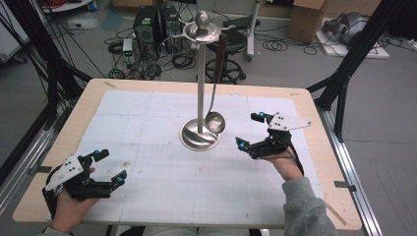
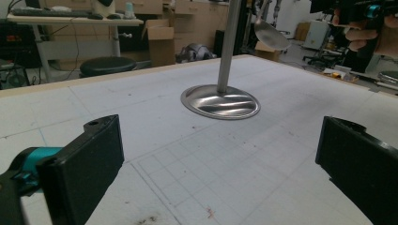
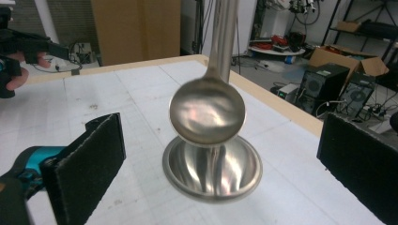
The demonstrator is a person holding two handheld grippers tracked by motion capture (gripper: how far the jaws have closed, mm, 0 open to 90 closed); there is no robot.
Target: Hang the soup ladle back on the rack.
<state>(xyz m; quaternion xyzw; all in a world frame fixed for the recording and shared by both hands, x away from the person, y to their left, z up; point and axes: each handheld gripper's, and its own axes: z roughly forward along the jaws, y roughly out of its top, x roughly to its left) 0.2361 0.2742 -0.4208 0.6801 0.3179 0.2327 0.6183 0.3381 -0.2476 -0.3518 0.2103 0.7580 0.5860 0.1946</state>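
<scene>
High view had the ladle [image 1: 215, 120] hanging by its handle from the top of a metal stand [image 1: 200, 88] in the middle of the surface [image 1: 147, 118], bowl down low just above the stand's round base and a bit to the right of the pole. So the ladle wasn't in anybody's grip, it just dangled there on its hook.

Right gripper [image 1: 251, 130] sat to the right of the stand, near the ladle bowl but clearly apart from it, fingers spread wide with nothing between them. From the right gripper view the ladle bowl [image 3: 207, 110] hung dead centre ahead of the two black fingers [image 3: 89, 161], lined up with the gap but farther out than the tips, with the stand base right below and behind it. No contact that I could see.

Left gripper [image 1: 109, 164] was way over at the near left corner of the surface, well apart from the stand, fingers also wide apart and holding nothing. Left gripper view showed the stand base [image 2: 220, 101] off ahead across the gridded white mat, ladle bowl [image 2: 271, 35] up at the top, and the other hand at the top right edge
</scene>
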